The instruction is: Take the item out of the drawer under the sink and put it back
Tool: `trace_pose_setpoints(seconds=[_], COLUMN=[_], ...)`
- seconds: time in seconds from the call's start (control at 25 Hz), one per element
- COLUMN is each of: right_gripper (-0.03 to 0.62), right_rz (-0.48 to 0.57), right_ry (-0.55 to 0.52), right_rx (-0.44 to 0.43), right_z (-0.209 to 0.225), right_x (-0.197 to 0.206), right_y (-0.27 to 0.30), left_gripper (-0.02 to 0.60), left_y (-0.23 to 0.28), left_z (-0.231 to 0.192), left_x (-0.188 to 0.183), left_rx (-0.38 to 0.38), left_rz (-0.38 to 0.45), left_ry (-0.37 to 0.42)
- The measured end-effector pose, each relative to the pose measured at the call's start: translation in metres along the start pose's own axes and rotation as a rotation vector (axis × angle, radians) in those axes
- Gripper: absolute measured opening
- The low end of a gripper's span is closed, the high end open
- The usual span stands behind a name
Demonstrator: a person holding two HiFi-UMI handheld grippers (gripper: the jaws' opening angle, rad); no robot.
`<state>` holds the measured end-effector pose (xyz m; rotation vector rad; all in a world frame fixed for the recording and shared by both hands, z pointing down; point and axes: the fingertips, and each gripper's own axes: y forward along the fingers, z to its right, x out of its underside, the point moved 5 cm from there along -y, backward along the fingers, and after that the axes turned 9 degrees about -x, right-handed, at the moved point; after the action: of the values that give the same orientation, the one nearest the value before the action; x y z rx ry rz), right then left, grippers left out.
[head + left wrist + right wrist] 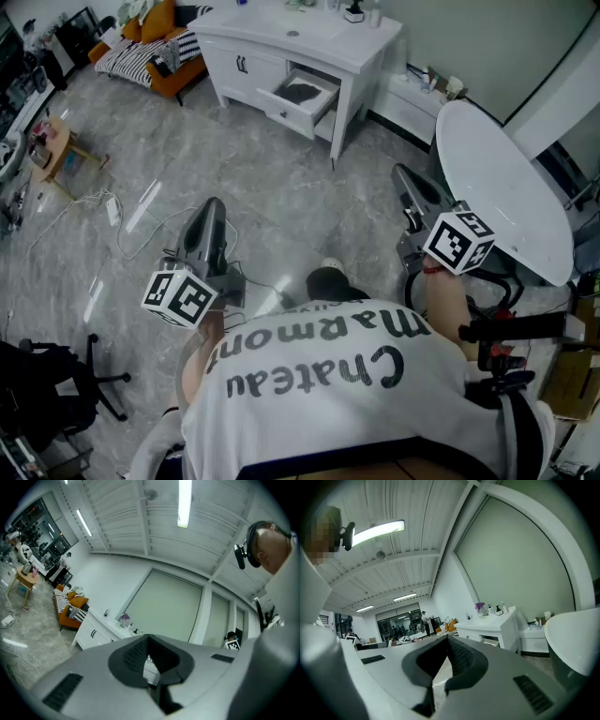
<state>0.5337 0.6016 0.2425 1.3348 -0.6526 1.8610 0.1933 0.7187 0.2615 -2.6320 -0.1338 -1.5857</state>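
Note:
The white sink cabinet (281, 42) stands far ahead across the floor. Its drawer (302, 97) under the sink is pulled out, with a dark item (300, 90) lying inside. Both grippers are held level well short of the cabinet, touching nothing. My left gripper (214, 206) has its jaws closed tip to tip with nothing between them, as the left gripper view (149, 640) confirms. My right gripper (403, 176) is likewise shut and empty (449, 640). The cabinet also shows small in the left gripper view (93, 632) and in the right gripper view (492, 627).
A white bathtub (506, 187) fills the right side, close to my right arm. Loose cables (112, 216) trail over the grey marble floor on the left. An orange sofa (150, 42), a small wooden table (56, 150) and a black chair (56, 384) stand to the left.

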Motion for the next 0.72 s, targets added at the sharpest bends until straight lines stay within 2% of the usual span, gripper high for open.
trace_pose_setpoints(seconds=[0.4, 0.6, 0.72], right_gripper=[0.011, 0.011, 0.012], right_rz=[-0.013, -0.002, -0.010], right_ry=[0.010, 0.027, 0.026], right_rx=[-0.009, -0.016, -0.001], right_z=[0.000, -0.007, -0.008], right_x=[0.008, 0.011, 0.010], right_y=[-0.001, 0.001, 0.007], left_gripper=[0.009, 0.009, 0.009], left_y=[-0.008, -0.019, -0.020], left_z=[0.000, 0.006, 0.002], left_x=[0.002, -0.005, -0.008], left_rx=[-0.012, 0.010, -0.003], left_rz=[0.005, 0.060, 0.059], left_ry=[0.010, 0.095, 0.129])
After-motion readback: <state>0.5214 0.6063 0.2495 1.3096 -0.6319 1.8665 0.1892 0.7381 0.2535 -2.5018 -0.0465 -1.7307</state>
